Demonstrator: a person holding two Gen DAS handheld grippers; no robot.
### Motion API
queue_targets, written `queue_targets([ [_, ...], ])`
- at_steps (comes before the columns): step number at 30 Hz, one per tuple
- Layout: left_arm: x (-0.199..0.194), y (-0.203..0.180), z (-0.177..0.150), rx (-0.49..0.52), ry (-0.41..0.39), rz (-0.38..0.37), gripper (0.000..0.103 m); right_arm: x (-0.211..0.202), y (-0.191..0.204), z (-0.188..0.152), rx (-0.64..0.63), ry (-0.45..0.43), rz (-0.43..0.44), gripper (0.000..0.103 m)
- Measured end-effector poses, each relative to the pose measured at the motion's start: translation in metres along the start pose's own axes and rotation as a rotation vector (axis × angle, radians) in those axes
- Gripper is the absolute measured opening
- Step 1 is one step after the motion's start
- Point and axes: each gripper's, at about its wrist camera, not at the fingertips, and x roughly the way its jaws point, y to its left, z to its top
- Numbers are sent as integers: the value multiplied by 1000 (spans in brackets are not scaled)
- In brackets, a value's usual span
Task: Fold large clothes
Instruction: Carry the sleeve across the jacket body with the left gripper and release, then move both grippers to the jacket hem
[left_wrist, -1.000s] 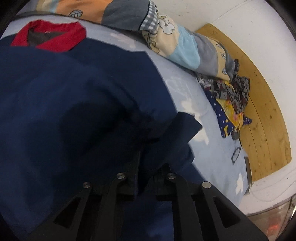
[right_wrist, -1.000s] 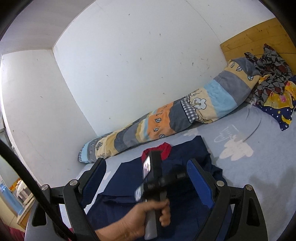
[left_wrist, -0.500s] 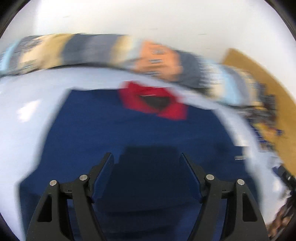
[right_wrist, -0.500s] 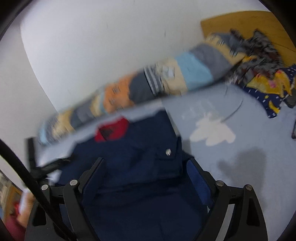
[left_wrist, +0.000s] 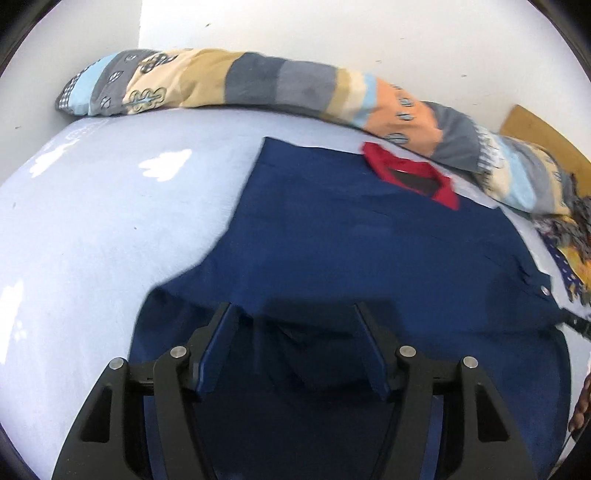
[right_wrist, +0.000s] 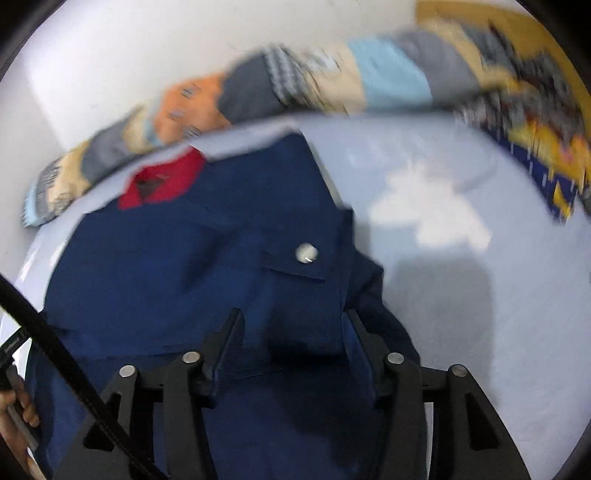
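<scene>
A large navy blue jacket (left_wrist: 362, 254) with a red collar (left_wrist: 410, 173) lies spread on the pale blue bed sheet (left_wrist: 110, 229). It also shows in the right wrist view (right_wrist: 192, 266), with a silver snap button (right_wrist: 306, 253) on a flap. My left gripper (left_wrist: 295, 314) is open and empty, hovering low over the jacket's near part. My right gripper (right_wrist: 293, 321) is open and empty, over the jacket's right side near the snap flap. The right view is blurred.
A long patchwork bolster (left_wrist: 280, 85) lies along the white wall behind the jacket. A pile of patterned clothes (right_wrist: 535, 122) sits at the far right by a wooden board (left_wrist: 543, 136). Bare sheet (right_wrist: 461, 295) lies right of the jacket.
My left gripper let go of the navy fabric, opened and swung to face the collar. My right gripper dropped from high above down over the jacket's right side.
</scene>
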Motion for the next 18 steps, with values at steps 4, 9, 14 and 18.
queue_targets([
  [4, -19, -27, -18, 59, 10, 26, 69, -25, 24, -18, -51, 12, 73, 61],
  [9, -2, -35, -57, 153, 183, 120, 69, -17, 61, -57, -137, 110, 72, 61],
  [14, -61, -60, -61, 194, 110, 74, 69, -32, 70, -84, -149, 126, 70, 61],
  [18, -111, -82, -77, 159, -26, 71, 86, -89, 82, -107, -211, -11, 124, 76],
])
